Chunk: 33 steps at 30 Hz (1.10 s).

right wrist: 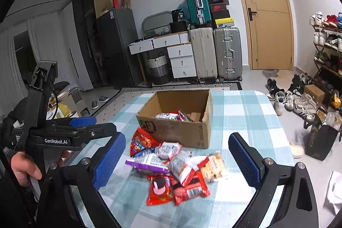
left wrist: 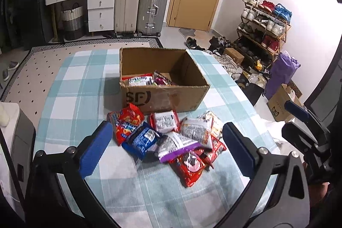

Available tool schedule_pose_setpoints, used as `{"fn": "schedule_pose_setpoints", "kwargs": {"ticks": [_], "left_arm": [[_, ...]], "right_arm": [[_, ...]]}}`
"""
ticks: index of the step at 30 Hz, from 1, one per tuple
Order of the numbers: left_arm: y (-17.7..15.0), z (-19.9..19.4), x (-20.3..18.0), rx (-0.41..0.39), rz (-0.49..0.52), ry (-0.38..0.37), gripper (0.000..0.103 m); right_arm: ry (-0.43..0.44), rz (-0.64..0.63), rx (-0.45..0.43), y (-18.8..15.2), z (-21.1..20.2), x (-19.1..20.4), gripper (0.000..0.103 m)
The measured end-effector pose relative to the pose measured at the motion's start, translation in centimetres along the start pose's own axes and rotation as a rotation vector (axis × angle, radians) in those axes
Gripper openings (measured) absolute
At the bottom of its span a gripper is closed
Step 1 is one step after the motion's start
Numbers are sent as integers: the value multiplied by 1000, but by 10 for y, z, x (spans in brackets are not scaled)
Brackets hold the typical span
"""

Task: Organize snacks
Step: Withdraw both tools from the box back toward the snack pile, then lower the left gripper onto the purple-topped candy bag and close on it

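I am holding my left claw [left wrist: 167, 151] wide and empty above the near edge of the bench [left wrist: 70, 87], and my right claw [right wrist: 177, 161] is gaping just as wide, gripping nothing. Between their fingers the snack packets [left wrist: 168, 138] are lying heaped near the bench's middle, just in front of the cardboard box [left wrist: 162, 80], which is holding a few more packets.

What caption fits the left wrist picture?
Open left gripper hovers over a pile of colourful snack packets beside the brown cardboard box on a checked tablecloth.
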<state>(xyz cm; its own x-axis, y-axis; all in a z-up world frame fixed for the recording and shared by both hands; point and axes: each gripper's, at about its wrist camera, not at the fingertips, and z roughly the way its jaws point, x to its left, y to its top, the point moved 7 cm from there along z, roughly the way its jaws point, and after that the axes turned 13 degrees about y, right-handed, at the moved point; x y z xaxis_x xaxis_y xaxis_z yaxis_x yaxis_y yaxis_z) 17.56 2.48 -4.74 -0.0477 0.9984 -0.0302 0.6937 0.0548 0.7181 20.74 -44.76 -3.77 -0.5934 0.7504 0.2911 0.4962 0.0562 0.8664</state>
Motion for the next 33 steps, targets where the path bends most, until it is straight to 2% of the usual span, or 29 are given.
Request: {"fn": "schedule_pose_setpoints", "kwargs": {"ticks": [5, 19, 33], "left_arm": [[-14, 3, -4, 6, 6, 10, 102], [-55, 63, -5, 87, 1, -11, 102], [-70, 112, -12, 131, 10, -36, 102]], "right_arm": [[2, 14, 10, -12, -4, 1, 100], [16, 42, 53, -43, 7, -5, 100], [12, 94, 105, -69, 29, -18, 100]]}}
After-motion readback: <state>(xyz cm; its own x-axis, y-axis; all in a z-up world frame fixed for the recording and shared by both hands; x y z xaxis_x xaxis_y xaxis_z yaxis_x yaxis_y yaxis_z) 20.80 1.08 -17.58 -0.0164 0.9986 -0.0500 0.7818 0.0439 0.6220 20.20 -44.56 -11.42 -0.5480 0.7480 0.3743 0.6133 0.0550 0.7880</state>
